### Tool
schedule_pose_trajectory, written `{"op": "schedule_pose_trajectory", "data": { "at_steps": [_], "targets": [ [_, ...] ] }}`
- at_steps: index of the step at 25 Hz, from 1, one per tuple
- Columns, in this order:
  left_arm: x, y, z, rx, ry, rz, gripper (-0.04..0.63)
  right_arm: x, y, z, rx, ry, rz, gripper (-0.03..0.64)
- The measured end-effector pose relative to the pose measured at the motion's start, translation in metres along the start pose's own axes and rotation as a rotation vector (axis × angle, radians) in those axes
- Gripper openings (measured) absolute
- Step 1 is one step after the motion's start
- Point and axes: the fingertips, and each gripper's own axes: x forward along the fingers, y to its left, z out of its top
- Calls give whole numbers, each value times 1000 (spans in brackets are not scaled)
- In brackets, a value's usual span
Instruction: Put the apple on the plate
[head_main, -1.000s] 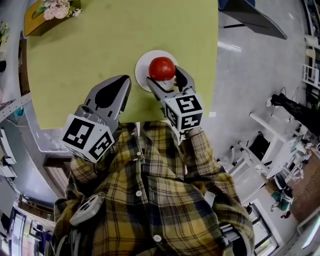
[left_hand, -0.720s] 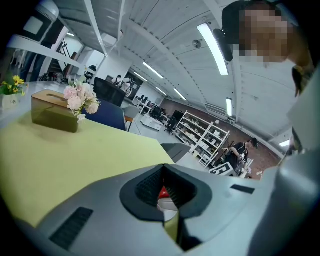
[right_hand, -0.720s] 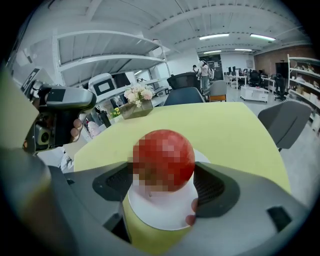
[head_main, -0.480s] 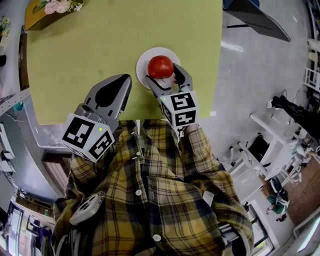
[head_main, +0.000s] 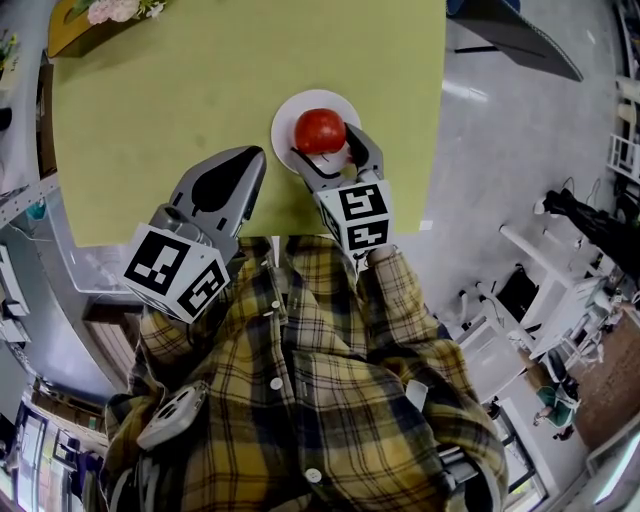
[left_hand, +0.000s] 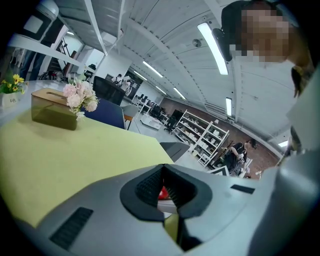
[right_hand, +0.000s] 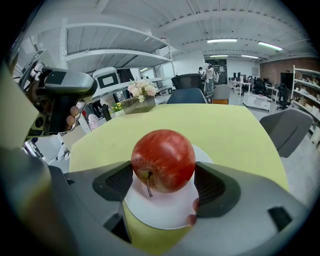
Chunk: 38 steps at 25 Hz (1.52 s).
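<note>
Right now we are clamping the apple (right_hand: 163, 160) between the jaws of our right gripper (head_main: 327, 146), with both pads pressing against its sides. We are holding it directly over the white plate (right_hand: 160, 207) on the green table (head_main: 180, 90), and we cannot tell whether it is touching the plate. We are keeping our left gripper (left_hand: 164, 195) over the table's near edge, its jaws drawn together to a thin slit and gripping nothing.

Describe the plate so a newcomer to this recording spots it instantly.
On the yellow-green table, look toward the near right edge, just ahead of the right gripper. The small round white plate lies there, the table's only dish, directly under the round red apple between that gripper's jaws.
</note>
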Motion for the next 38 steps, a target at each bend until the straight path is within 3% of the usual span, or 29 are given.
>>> {"op": "schedule_pose_trajectory", "data": {
  "at_steps": [23, 38],
  "targets": [
    [-1, -5, -1, 8, 0, -20, 8, -4, 4, 3, 64, 0, 29, 374],
    [-2, -17, 27, 41, -53, -40, 8, -31, 18, 46, 80, -85, 58, 373]
  ]
}}
